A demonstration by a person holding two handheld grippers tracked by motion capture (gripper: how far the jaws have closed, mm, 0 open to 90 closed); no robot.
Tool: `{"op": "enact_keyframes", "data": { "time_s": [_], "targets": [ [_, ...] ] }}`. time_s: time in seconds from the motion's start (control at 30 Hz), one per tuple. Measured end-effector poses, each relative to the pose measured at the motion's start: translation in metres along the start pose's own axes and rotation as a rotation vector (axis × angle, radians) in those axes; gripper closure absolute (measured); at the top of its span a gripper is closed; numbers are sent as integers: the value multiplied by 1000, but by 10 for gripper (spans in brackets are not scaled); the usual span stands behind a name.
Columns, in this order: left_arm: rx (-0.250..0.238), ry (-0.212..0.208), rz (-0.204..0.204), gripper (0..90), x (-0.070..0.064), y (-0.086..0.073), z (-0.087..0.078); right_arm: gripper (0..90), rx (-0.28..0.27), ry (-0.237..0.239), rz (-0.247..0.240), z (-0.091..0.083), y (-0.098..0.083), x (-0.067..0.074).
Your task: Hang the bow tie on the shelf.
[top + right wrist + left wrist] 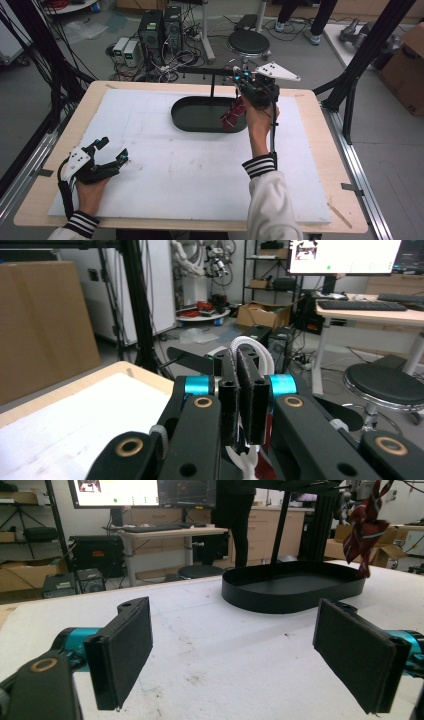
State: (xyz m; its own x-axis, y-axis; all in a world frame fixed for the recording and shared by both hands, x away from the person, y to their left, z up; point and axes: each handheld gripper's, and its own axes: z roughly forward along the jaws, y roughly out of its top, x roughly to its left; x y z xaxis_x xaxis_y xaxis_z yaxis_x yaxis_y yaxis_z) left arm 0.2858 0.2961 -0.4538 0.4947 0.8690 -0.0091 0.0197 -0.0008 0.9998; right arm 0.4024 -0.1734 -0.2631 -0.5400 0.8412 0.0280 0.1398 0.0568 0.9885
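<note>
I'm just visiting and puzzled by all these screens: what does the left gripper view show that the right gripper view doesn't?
The left gripper view shows the black oval tray and the dangling red patterned cloth, with its wide-open left gripper in front. The right gripper view shows the right gripper clamped shut, plus a big cardboard box. Both show the white table cover, a round stool and desk monitors.

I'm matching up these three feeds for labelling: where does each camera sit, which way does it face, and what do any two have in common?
High view: above the person's side, looking forward and down on the table; both forearms, left gripper and right gripper show.
Left gripper view: low over the foam, facing the black tray; its wide-apart jaws show.
Right gripper view: raised, facing the room past the table's edge; its jaws pinch the red cloth.
Shared: high and left gripper views both show tray and cloth.
</note>
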Motion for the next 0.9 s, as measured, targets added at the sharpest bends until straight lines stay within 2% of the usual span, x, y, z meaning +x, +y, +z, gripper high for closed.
{"op": "enact_keyframes", "data": {
  "time_s": [0.27, 0.37, 0.43, 0.73, 0.83, 0.9],
  "targets": [
    [0, -1, -2, 164, 0, 0, 0, 876, 17, -30, 16, 24, -6, -6],
    [0, 1, -2, 164, 0, 0, 0, 875, 30, -33, 10, 33, -5, -7],
    [2, 1, -3, 164, 0, 0, 0, 876, 36, -42, -12, 39, -5, -8],
    [2, 0, -5, 164, 1, 0, 0, 876, 72, -63, -6, 60, -10, -11],
    [1, 1, -6, 164, 0, 0, 0, 875, 89, -80, -41, 67, -11, -10],
    [1, 1, -7, 164, 1, 0, 0, 875, 93, -78, -40, 72, -11, -9]
  ]
}}
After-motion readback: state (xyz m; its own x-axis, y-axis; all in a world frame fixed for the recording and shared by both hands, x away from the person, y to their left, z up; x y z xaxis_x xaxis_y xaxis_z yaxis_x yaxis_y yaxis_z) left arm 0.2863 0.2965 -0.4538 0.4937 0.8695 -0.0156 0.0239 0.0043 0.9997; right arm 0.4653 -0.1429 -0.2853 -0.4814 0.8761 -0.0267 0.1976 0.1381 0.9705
